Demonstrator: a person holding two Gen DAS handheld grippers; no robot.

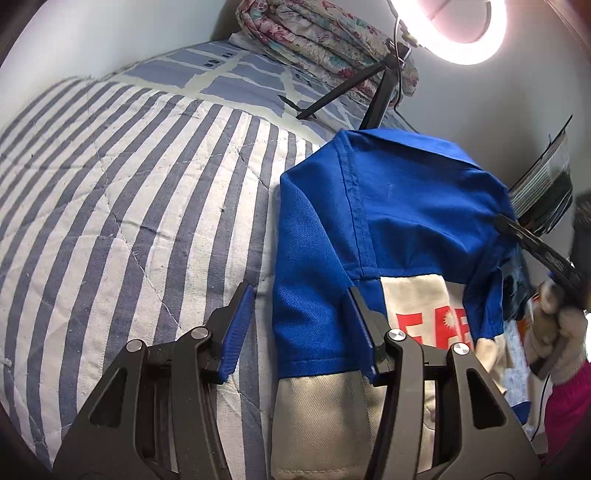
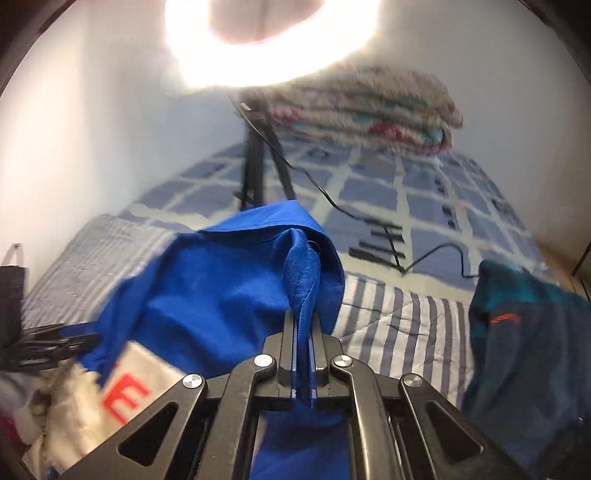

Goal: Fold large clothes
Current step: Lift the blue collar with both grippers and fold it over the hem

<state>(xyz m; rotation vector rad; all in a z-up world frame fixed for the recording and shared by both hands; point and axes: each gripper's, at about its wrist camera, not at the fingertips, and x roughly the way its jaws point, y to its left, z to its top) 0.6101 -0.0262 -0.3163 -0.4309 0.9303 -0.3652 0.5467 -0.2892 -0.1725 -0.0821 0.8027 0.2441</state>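
A blue garment (image 1: 388, 221) with a white panel and red letters lies partly folded on the striped bed quilt (image 1: 129, 192). My left gripper (image 1: 299, 325) is open, its jaws astride the garment's left edge near the grey hem. My right gripper (image 2: 303, 332) is shut on a bunched blue fold of the garment (image 2: 221, 291) and holds it lifted. The right gripper also shows at the right edge of the left wrist view (image 1: 539, 243), gripping the cloth. The left gripper shows dimly at the left edge of the right wrist view (image 2: 55, 339).
A ring light (image 1: 465, 33) on a black tripod (image 1: 376, 96) stands on the bed behind the garment, its cable (image 2: 436, 258) trailing over the checked sheet. A folded floral blanket (image 1: 325, 40) lies at the head. A dark teal garment (image 2: 524, 350) lies at right.
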